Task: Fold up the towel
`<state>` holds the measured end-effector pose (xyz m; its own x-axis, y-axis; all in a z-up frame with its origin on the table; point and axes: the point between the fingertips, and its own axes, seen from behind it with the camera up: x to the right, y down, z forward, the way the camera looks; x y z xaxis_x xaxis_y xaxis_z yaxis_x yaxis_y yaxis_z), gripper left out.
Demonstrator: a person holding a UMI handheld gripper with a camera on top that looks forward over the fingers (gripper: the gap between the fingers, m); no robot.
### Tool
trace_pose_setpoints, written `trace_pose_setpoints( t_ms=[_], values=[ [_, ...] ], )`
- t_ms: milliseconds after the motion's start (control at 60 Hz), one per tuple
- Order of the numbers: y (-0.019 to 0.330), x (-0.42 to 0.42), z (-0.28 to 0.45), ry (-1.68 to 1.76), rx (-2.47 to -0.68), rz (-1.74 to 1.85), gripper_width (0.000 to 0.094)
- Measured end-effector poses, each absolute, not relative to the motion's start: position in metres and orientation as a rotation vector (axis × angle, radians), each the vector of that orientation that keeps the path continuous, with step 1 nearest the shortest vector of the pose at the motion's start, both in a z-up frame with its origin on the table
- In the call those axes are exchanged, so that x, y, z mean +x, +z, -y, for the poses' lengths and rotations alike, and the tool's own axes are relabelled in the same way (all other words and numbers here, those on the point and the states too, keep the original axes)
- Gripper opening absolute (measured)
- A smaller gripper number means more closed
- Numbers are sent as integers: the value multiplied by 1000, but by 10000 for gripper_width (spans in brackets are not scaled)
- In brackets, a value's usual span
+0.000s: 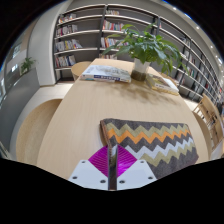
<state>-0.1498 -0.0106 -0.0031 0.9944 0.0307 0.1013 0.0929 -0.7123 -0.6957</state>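
A towel point(158, 141) with a grey, orange and white zigzag pattern lies flat on the light wooden table point(70, 115), just ahead and to the right of my fingers. My gripper point(112, 152) is low over the table at the towel's near left edge. Its magenta pads point(100, 160) are pressed together, with a thin strip of the towel's edge pinched upright between them. The rest of the towel spreads out to the right, towards the table's right side.
A stack of books point(107, 71) and a potted green plant point(148, 48) stand at the table's far end. Bookshelves point(85, 30) fill the back wall. A wooden chair point(207, 110) stands at the right of the table.
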Motion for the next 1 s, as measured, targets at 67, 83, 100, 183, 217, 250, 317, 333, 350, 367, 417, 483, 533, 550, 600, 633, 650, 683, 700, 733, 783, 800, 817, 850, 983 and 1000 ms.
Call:
trace_pose_setpoints(
  t_ms=[67,83,100,183,217,250,317,333,350,367,417,483,533,550,600,633,650,683,700,733,783,800,817,850,983,1000],
  values=[
    [6,-151,12,-40,-2368,95,65],
    [13,-149,11,-26,-2358,98,65],
    [21,-145,10,-20,-2341,99,65],
    [70,-100,0,-71,-2270,102,64],
    [86,-84,1,-96,-2248,101,64],
    [101,-61,0,-111,-2231,102,63],
    [118,-19,-1,-140,-2211,100,64],
    [120,-8,-1,-147,-2209,96,64],
    [122,9,0,-152,-2205,92,64],
    [122,15,-6,-160,-2204,83,64],
    [114,47,-3,-172,-2216,62,64],
    [91,81,-1,-181,-2258,61,68],
    [72,98,-2,-170,-2294,69,103],
    [64,102,-2,-163,-2310,72,117],
    [43,113,0,-148,-2351,89,268],
    [32,119,3,-146,-2382,102,397],
    [27,120,6,-146,-2388,111,421],
    [26,120,7,-141,-2390,130,470],
    [29,123,9,-138,-2387,137,492],
    [33,122,9,-137,-2377,143,548],
    [47,124,13,-139,-2346,138,614],
    [52,124,15,-139,-2332,135,635],
    [58,125,16,-137,-2318,130,659],
    [73,122,17,-130,-2296,117,710],
    [143,113,35,-97,-2187,73,791],
    [152,112,39,-91,-2173,66,791]
  ],
)
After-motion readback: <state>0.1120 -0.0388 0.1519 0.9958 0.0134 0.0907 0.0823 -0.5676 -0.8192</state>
